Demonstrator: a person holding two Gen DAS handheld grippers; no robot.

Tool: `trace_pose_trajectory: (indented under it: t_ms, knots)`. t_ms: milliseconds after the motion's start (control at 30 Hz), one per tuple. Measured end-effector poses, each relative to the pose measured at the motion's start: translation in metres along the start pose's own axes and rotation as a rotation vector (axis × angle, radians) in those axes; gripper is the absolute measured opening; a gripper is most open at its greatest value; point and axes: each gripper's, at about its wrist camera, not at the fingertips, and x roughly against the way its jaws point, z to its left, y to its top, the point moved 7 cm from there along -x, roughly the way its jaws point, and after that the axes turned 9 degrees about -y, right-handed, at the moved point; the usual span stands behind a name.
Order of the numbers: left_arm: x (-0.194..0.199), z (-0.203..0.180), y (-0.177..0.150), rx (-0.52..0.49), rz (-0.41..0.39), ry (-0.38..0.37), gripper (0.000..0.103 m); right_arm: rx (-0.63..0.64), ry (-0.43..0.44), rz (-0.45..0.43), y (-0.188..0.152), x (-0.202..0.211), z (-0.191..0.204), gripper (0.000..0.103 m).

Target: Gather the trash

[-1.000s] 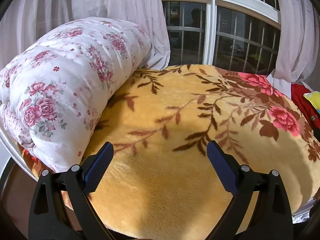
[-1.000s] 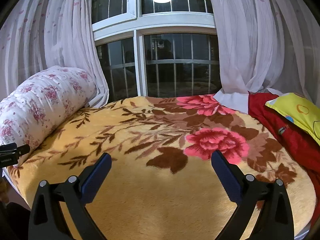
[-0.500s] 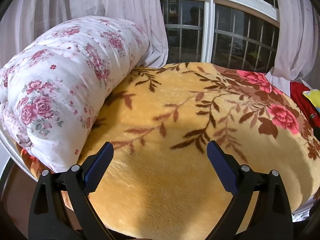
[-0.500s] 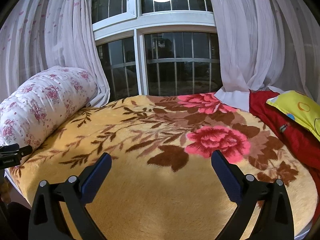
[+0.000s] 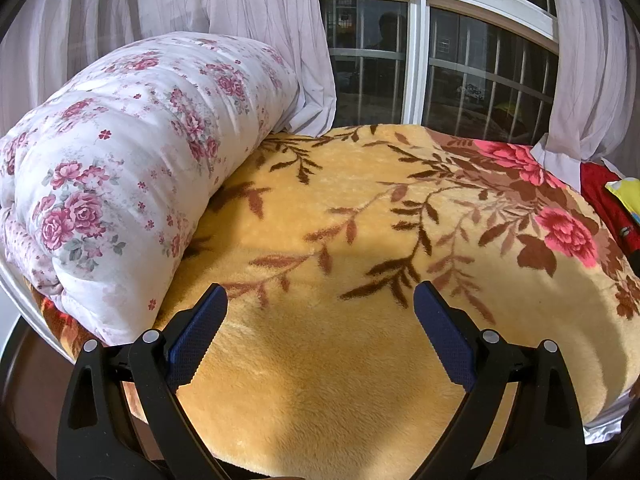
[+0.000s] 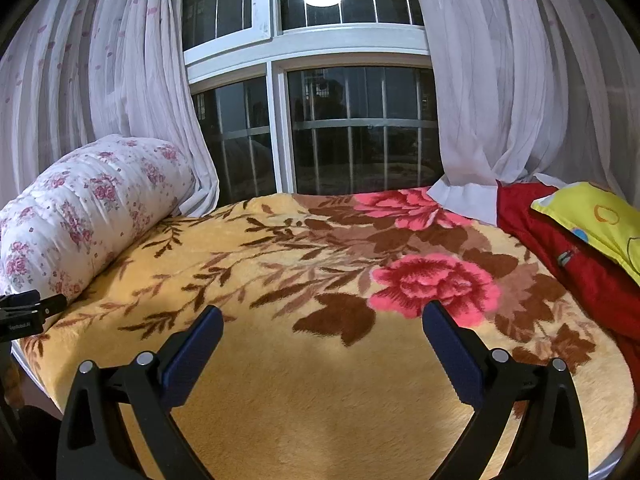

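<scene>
No trash shows in either view. My left gripper is open, its blue-padded fingers spread wide above the near edge of a yellow blanket with brown leaves and pink flowers. My right gripper is open too, hovering over the same yellow blanket further right, with nothing between its fingers. At the left edge of the right wrist view, a black part of the left gripper pokes in.
A rolled white floral quilt lies along the bed's left side. A red cloth and a yellow pillow sit at the right. Behind the bed are a barred window and sheer curtains.
Both views have shifted slightly: the left gripper has drifted a little to the right and forward over the blanket. Both grippers stay open and hold nothing.
</scene>
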Motion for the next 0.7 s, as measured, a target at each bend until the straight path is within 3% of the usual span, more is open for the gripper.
trace_pose_trajectory:
  t_ms: [500, 700]
  knots:
    - [-0.003, -0.001, 0.002, -0.009, -0.002, -0.007, 0.092, -0.007, -0.023, -0.025, 0.004, 0.003, -0.002, 0.099]
    - [-0.008, -0.002, 0.01, -0.029, -0.02, -0.022, 0.092, 0.018, -0.047, -0.073, 0.019, 0.0, -0.005, 0.099]
